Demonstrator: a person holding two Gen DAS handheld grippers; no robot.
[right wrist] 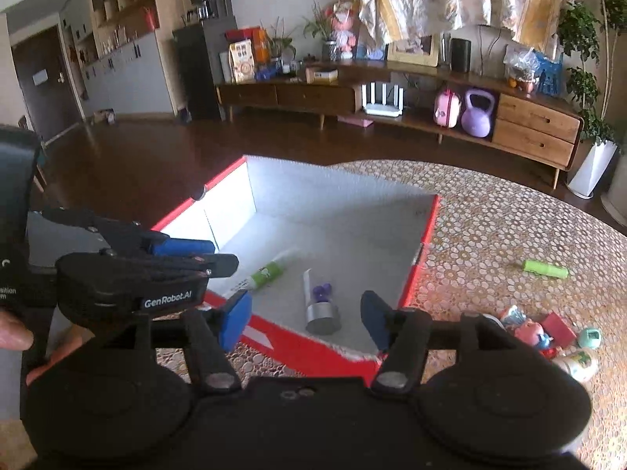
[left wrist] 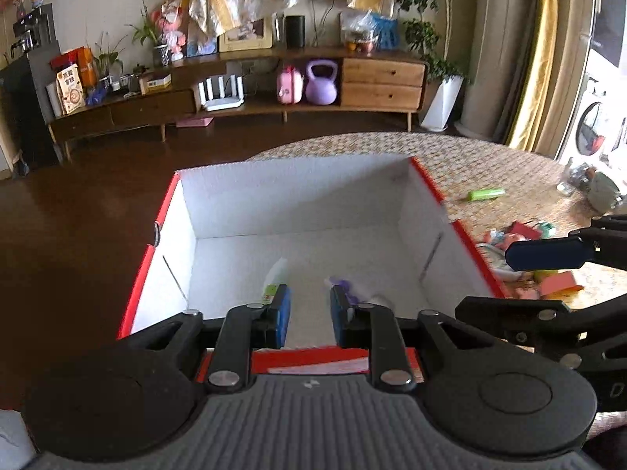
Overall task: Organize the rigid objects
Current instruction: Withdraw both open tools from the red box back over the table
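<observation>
A red box with a white inside [left wrist: 298, 199] [right wrist: 333, 211] stands on the round table. In it lie a green and white tube [right wrist: 264, 272] [left wrist: 274, 278] and a white tube with a silver cap and a purple figure [right wrist: 319, 305] [left wrist: 352, 290]. My left gripper [left wrist: 309, 313] hangs over the box's near rim, jaws a little apart and empty; it also shows in the right wrist view [right wrist: 203, 254]. My right gripper [right wrist: 305, 319] is open and empty above the box's near corner. A green cylinder [right wrist: 546, 268] [left wrist: 486, 194] lies on the table right of the box.
A heap of small toys and packets [right wrist: 548, 333] [left wrist: 525, 258] lies on the patterned tablecloth [right wrist: 509, 219] at the right. A mug and glassware [left wrist: 599, 188] stand at the table's far right. A wooden sideboard [left wrist: 274, 90] runs along the back wall across the dark floor.
</observation>
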